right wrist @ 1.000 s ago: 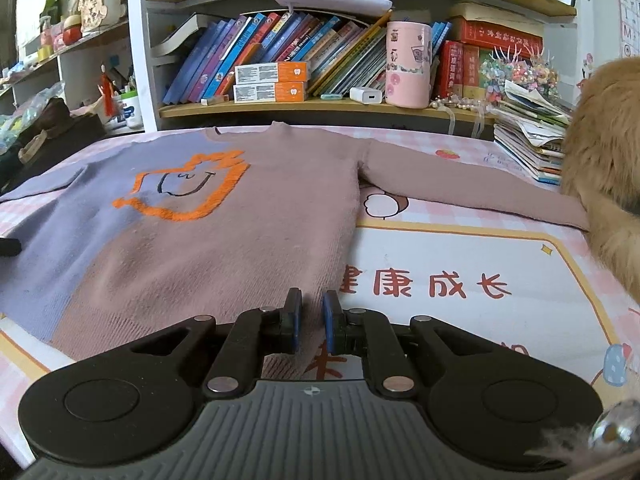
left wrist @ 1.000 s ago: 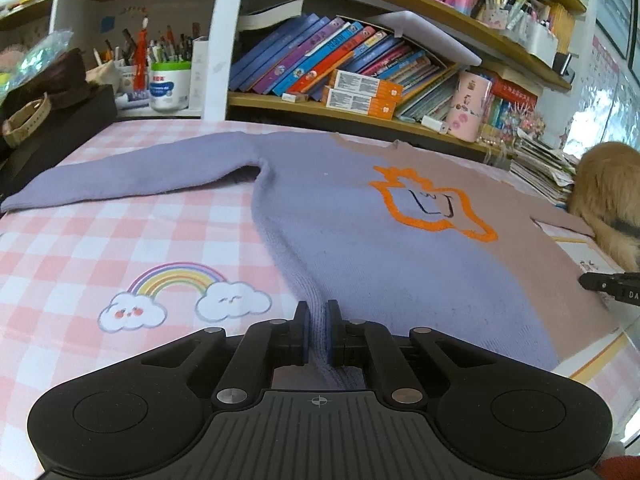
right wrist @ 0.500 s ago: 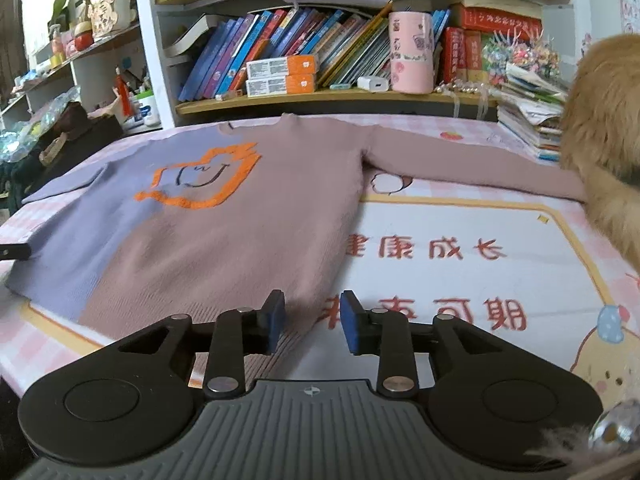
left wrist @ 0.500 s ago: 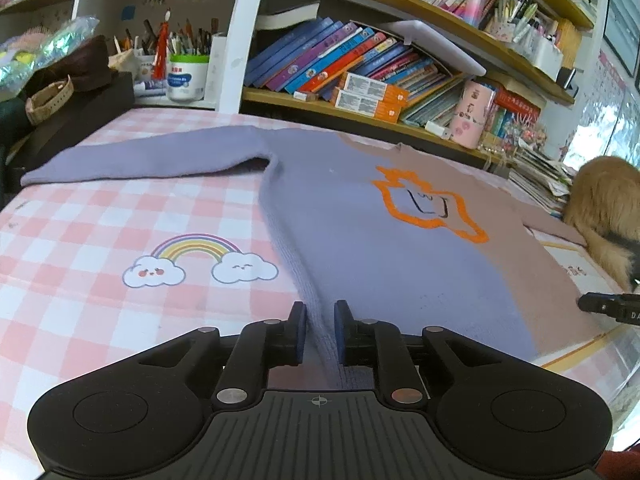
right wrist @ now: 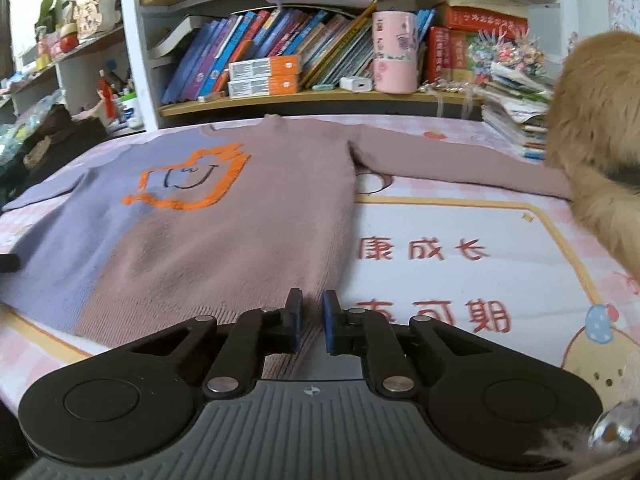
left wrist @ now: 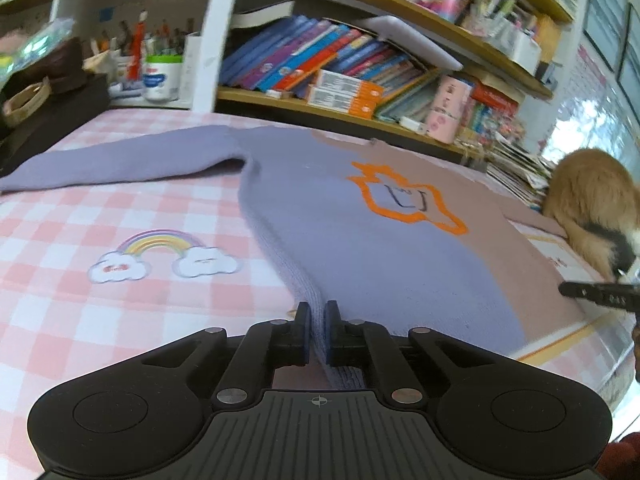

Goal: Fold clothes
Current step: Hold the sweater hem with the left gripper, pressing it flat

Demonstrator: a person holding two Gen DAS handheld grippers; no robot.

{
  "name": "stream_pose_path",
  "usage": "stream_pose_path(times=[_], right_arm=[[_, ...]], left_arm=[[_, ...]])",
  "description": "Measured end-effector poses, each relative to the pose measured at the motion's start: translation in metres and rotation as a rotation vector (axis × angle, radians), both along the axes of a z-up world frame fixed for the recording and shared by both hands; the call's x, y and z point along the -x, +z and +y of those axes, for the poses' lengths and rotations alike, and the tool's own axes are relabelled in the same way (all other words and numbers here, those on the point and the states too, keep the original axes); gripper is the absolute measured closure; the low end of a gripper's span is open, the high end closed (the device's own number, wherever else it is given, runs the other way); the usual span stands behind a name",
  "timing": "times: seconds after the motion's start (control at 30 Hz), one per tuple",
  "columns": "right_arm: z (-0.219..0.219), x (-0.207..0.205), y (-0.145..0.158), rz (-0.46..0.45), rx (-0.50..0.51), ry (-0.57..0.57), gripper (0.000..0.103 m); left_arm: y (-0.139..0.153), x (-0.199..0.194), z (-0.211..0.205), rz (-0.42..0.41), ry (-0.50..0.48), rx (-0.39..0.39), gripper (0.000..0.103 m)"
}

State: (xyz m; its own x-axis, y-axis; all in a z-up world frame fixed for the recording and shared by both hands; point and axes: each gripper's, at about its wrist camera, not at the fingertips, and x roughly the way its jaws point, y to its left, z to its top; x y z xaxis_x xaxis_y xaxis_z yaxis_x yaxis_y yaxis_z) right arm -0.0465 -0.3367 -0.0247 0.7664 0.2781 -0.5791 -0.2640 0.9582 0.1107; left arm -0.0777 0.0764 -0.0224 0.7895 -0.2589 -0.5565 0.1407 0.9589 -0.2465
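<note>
The sweater (left wrist: 360, 248), half lilac and half dusty pink with an orange outlined figure (left wrist: 404, 200) on its chest, lay flat on the pink checked tablecloth (left wrist: 80, 240), sleeves spread to both sides. The left gripper (left wrist: 316, 332) was clamped on the sweater's lilac hem corner. The right gripper (right wrist: 310, 320) pinched the pink hem corner, jaws nearly together. Beyond the sweater's pink sleeve sat a furry ginger animal (right wrist: 600, 140); behind its collar stood a bookshelf (right wrist: 320, 100).
</note>
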Motion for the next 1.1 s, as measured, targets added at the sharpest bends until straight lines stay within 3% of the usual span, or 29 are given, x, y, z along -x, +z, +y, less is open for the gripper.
stream_pose_path(times=[0.57, 0.7, 0.83, 1.03, 1.1], right_arm=[[0.021, 0.001, -0.001, -0.011, -0.006, 0.053, 0.092], [0.018, 0.001, -0.002, -0.010, -0.019, 0.044, 0.089], [0.015, 0.002, -0.001, -0.012, -0.010, 0.020, 0.071], [0.009, 0.001, -0.001, -0.002, -0.024, 0.020, 0.071], [0.011, 0.002, -0.001, 0.001, -0.023, 0.039, 0.082]], left_arm=[[-0.001, 0.005, 0.020, 0.009, 0.055, 0.004, 0.097], [0.001, 0.006, 0.019, 0.014, 0.063, -0.007, 0.092], [0.001, 0.007, 0.019, 0.015, 0.063, -0.005, 0.092], [0.000, 0.006, 0.016, 0.011, 0.054, -0.005, 0.094], [-0.001, 0.006, 0.016, 0.009, 0.055, 0.001, 0.095]])
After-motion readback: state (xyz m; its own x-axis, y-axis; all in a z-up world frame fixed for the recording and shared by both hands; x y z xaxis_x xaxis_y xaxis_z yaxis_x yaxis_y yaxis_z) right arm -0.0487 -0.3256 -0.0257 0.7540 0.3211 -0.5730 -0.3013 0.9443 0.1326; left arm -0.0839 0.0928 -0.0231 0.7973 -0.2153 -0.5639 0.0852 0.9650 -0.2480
